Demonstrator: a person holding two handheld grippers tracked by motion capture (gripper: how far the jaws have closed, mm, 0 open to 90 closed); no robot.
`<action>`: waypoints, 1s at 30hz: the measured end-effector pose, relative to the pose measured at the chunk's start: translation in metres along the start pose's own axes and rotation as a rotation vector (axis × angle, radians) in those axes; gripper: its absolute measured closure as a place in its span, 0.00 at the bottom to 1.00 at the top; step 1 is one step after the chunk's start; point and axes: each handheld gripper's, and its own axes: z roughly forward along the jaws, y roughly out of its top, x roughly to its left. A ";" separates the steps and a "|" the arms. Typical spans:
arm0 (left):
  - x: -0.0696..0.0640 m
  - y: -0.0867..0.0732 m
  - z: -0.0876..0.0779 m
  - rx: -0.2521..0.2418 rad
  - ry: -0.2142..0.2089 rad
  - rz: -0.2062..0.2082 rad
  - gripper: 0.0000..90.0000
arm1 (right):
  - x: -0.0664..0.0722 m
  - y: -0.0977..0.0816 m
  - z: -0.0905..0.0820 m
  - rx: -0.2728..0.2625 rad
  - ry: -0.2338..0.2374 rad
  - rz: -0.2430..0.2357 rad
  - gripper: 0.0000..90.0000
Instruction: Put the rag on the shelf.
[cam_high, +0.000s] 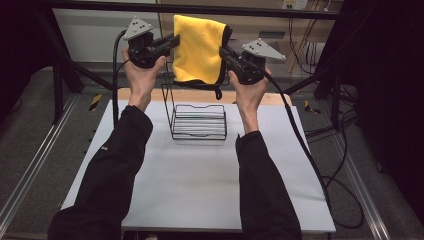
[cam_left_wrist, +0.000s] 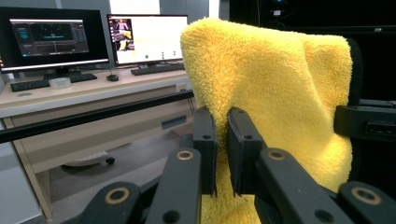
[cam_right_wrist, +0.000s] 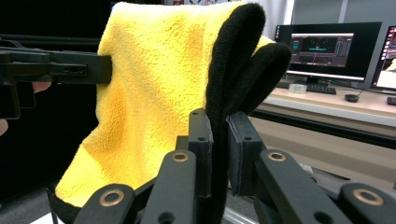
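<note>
Yellow towel (cam_high: 199, 49) with black edging held up in the air over the far end of the white table (cam_high: 200, 185), stretched between both grippers and hanging folded over. Left hand-held gripper (cam_high: 172, 41) at about 9 o'clock of the towel, jaws pinching its left edge; in the left gripper view the towel (cam_left_wrist: 275, 107) runs down between the two black jaws, which are pressed onto the fabric. Right hand-held gripper (cam_high: 223, 52) at about 3 o'clock of the towel, jaws clamped on the black-trimmed right edge; in the right gripper view the towel (cam_right_wrist: 154, 84) shows its dark border squeezed between the jaws. Black wire rack (cam_high: 198, 121) stands on the table just below the towel, at 6 o'clock of it, apart from the fabric. Monitors (cam_left_wrist: 93, 35) and a keyboard (cam_left_wrist: 46, 82) on a desk in the background.
</note>
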 end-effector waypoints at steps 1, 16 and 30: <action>-0.001 0.001 0.002 0.001 0.001 0.006 0.91 | -0.001 0.000 -0.001 -0.002 0.000 -0.002 0.91; -0.001 -0.030 -0.006 0.034 -0.032 0.050 0.92 | 0.007 -0.023 0.000 0.057 0.013 -0.026 0.91; -0.002 -0.040 -0.012 0.098 -0.034 0.086 0.92 | 0.011 -0.039 0.001 0.101 0.020 -0.031 0.91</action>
